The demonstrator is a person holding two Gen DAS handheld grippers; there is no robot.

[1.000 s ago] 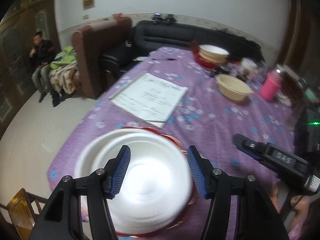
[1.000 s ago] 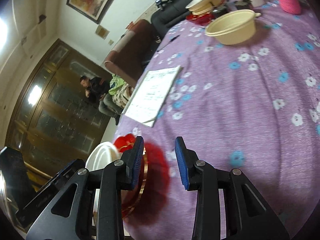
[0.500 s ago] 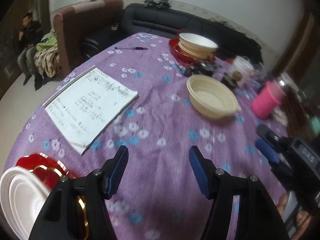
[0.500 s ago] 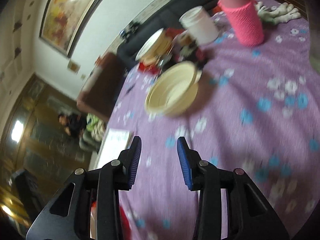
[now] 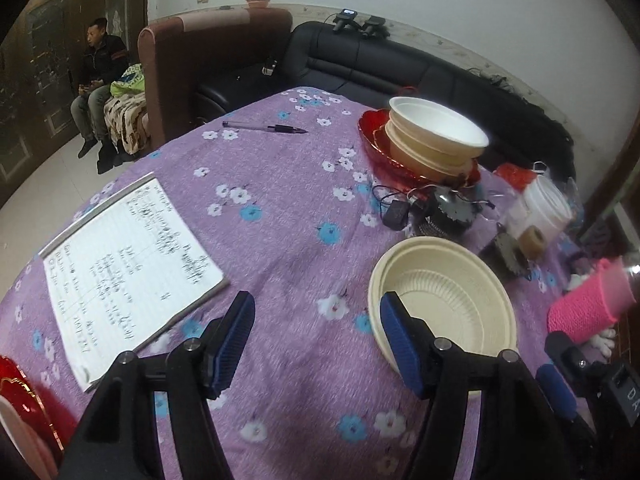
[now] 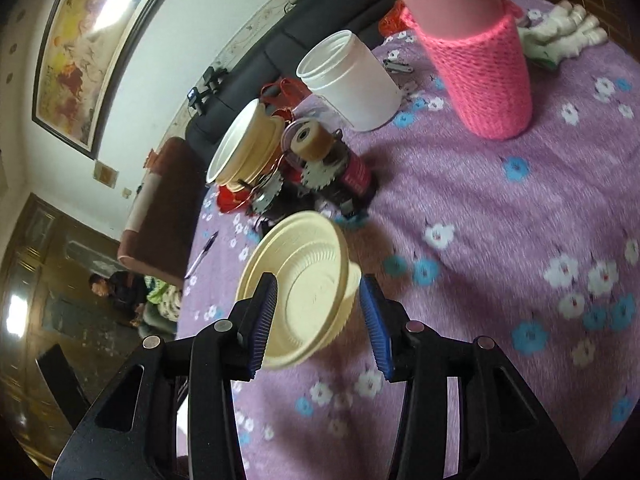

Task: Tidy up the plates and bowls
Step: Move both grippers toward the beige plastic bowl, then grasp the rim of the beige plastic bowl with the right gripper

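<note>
A cream ribbed bowl (image 5: 444,300) lies alone on the purple flowered tablecloth (image 5: 288,240). My left gripper (image 5: 318,344) hangs open just left of it, its right finger overlapping the bowl's near-left rim, with only cloth between the pads. My right gripper (image 6: 318,324) is open low in front of the same cream bowl (image 6: 308,280), which shows between its fingers with no pad pressing on it. Its blue pad (image 5: 556,394) appears at the bowl's right. Farther back, stacked cream and white bowls (image 5: 436,140) rest on a red plate (image 5: 372,136). Another red plate (image 5: 24,392) sits at the bottom left.
An open notebook (image 5: 128,276) and a pen (image 5: 264,128) lie on the left. Cables and toothed metal parts (image 5: 436,212), a white jar (image 6: 352,80) and a pink knit-sleeved bottle (image 6: 476,64) crowd the space behind the bowl. A person (image 5: 98,76) sits beyond the table, beside sofas.
Both grippers swung away from the white bowl on the red plate at the table's left end, over to the lone cream bowl. The right jaws stand slightly wider.
</note>
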